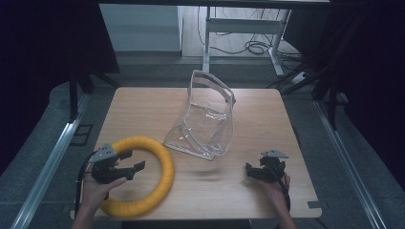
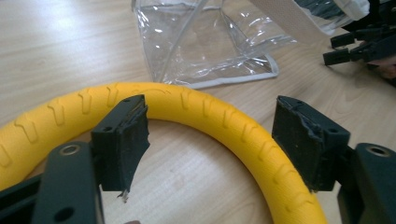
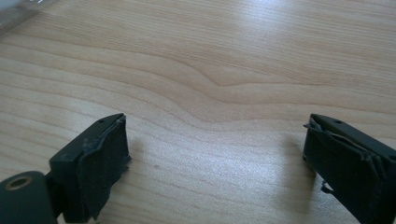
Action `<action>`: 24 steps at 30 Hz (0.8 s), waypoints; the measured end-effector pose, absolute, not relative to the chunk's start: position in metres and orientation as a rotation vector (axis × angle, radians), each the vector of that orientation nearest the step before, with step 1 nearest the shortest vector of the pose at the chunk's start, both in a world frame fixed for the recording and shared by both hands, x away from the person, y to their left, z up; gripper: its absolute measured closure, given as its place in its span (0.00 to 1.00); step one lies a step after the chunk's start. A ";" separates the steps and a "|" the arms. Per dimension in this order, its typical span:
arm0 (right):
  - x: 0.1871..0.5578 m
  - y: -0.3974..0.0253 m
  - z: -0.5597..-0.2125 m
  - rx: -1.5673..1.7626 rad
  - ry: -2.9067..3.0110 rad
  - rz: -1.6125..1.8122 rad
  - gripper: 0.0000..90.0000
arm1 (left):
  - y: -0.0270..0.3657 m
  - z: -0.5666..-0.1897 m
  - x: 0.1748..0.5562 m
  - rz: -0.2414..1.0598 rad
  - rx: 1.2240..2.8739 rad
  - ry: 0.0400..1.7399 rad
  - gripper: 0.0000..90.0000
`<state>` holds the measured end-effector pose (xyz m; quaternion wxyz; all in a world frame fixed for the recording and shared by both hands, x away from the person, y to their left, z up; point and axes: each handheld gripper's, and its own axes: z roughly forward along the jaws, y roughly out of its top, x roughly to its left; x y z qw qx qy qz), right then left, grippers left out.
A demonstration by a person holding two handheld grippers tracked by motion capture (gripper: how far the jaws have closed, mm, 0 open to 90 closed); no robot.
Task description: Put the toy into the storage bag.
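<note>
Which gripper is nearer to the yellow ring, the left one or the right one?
The left. The left gripper hangs open over the yellow ring, its jaws inside the loop. The right gripper is open over bare table, well off to the ring's right.

A yellow ring [image 1: 162,164] lies flat at the tabletop's [image 1: 143,109] near left corner, its textured skin stamped with small raised marks. A clear bag [image 1: 206,119] with a pale trimmed edge sits just beyond it near the middle, its open mouth propped up at the far side, its body crumpled and slumped.
</note>
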<state>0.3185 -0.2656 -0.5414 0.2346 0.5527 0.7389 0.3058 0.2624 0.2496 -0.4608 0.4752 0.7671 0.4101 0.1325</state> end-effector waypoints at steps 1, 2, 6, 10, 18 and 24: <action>0.318 -0.266 -0.541 1.518 2.028 0.840 0.09 | 0.250 -0.460 0.262 0.311 1.877 0.997 0.32; 0.318 -0.266 -0.541 1.517 2.028 0.841 0.09 | 0.250 -0.458 0.262 0.305 1.879 0.993 0.32; 0.319 -0.267 -0.541 1.496 2.045 0.852 0.11 | 0.248 -0.455 0.262 0.289 1.910 0.974 0.32; 0.320 -0.270 -0.541 1.479 2.053 0.874 0.15 | 0.241 -0.454 0.261 0.282 1.972 0.926 0.32; 0.319 -0.274 -0.541 1.457 2.073 0.888 0.17 | 0.220 -0.444 0.253 0.238 2.194 0.763 0.32; 0.317 -0.275 -0.540 1.449 2.076 0.883 0.18 | 0.213 -0.443 0.242 0.207 2.282 0.716 0.32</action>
